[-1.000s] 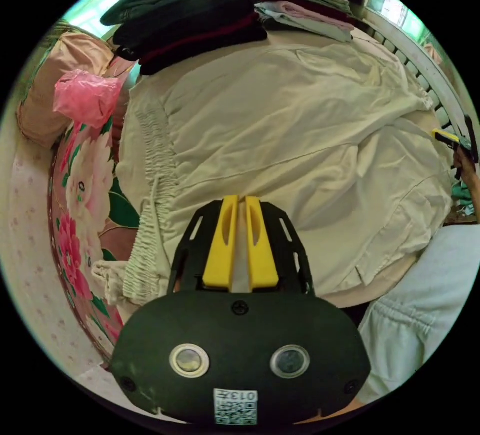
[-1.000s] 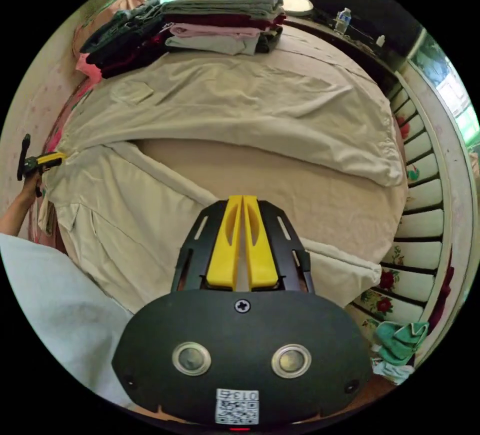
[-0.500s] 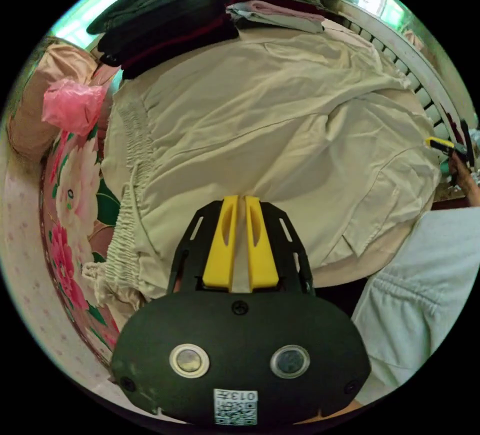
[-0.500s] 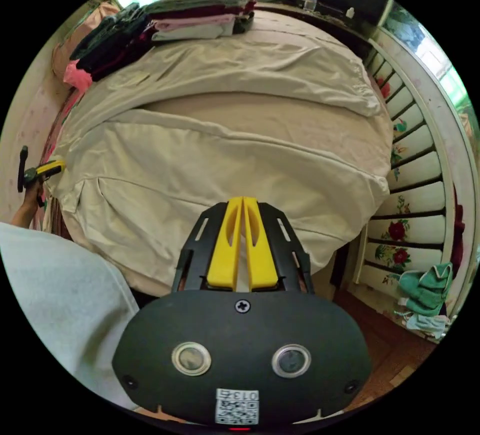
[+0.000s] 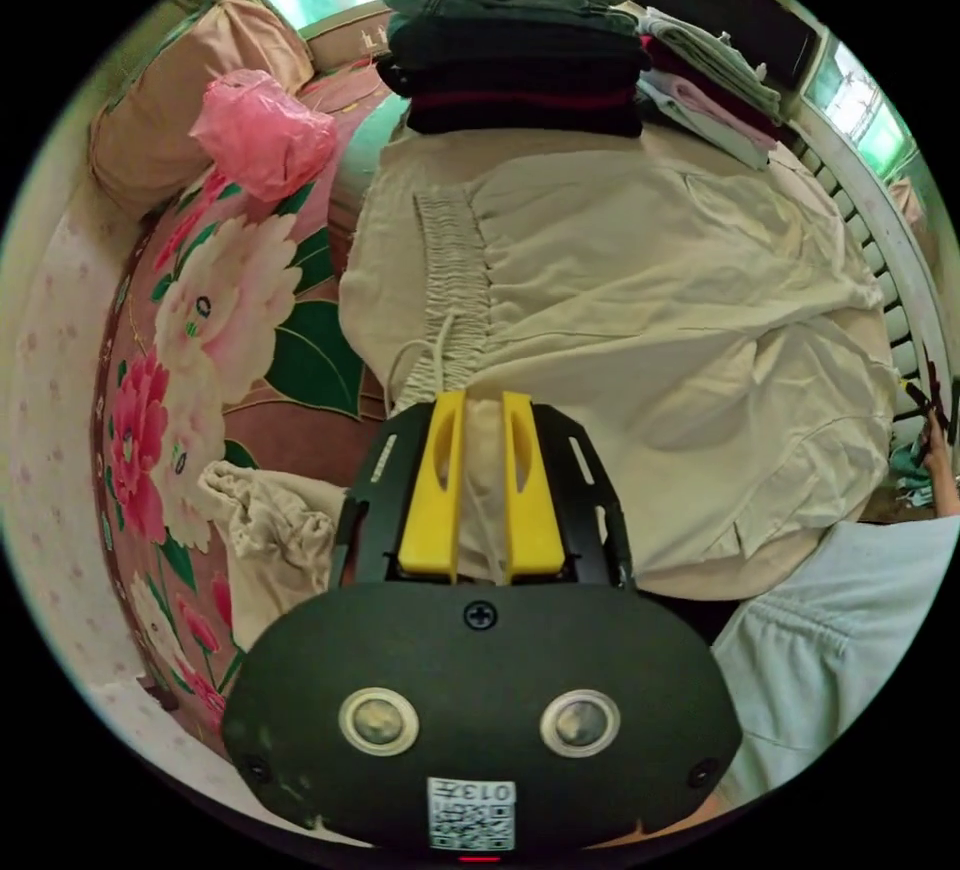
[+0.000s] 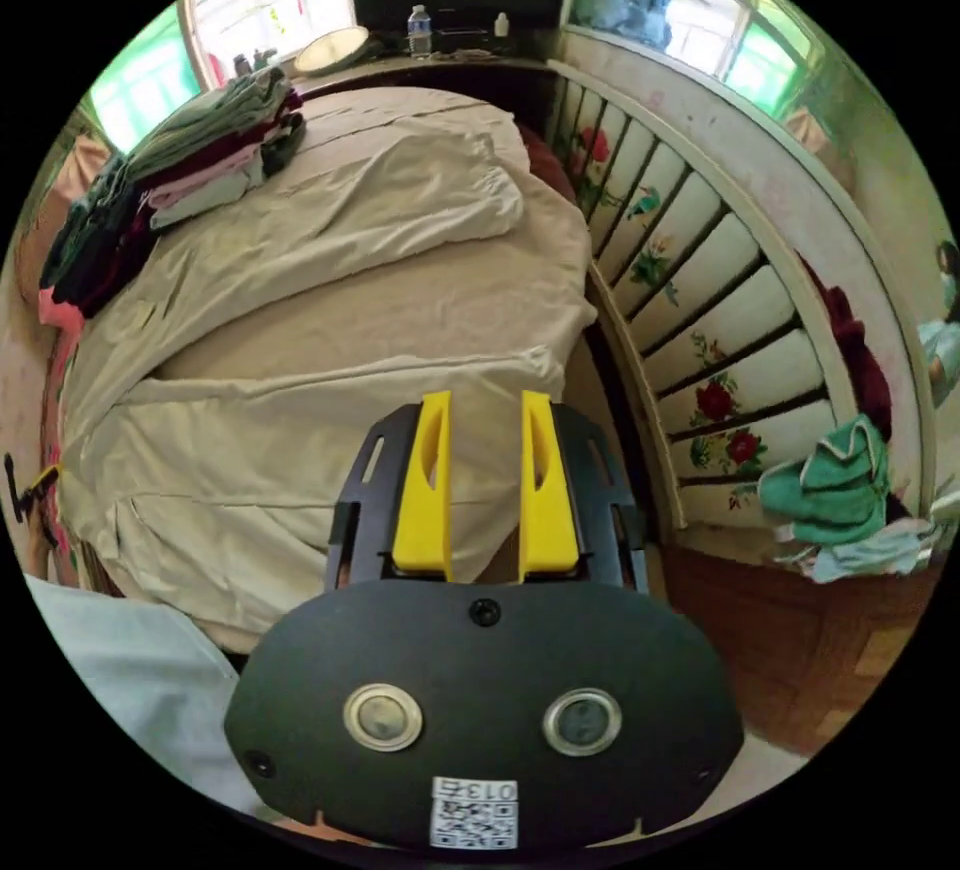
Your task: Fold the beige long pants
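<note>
Left tool [image 5: 480, 485] is a bit parted w/ cloth of the pants [image 5: 650, 310] bunched between the jaws near the waistband, can't tell if it's actually gripping. Right tool [image 6: 483, 485] is released, jaws wide apart, hanging over the near leg's hem end. Pants lie spread across the bed [image 6: 450, 300], legs not yet stacked. We reckon we're between grips; next we'd grab hem + waist and bring one leg onto the other.

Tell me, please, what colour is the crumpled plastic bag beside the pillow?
Pink; the plastic bag shows best in the left gripper view.
</note>
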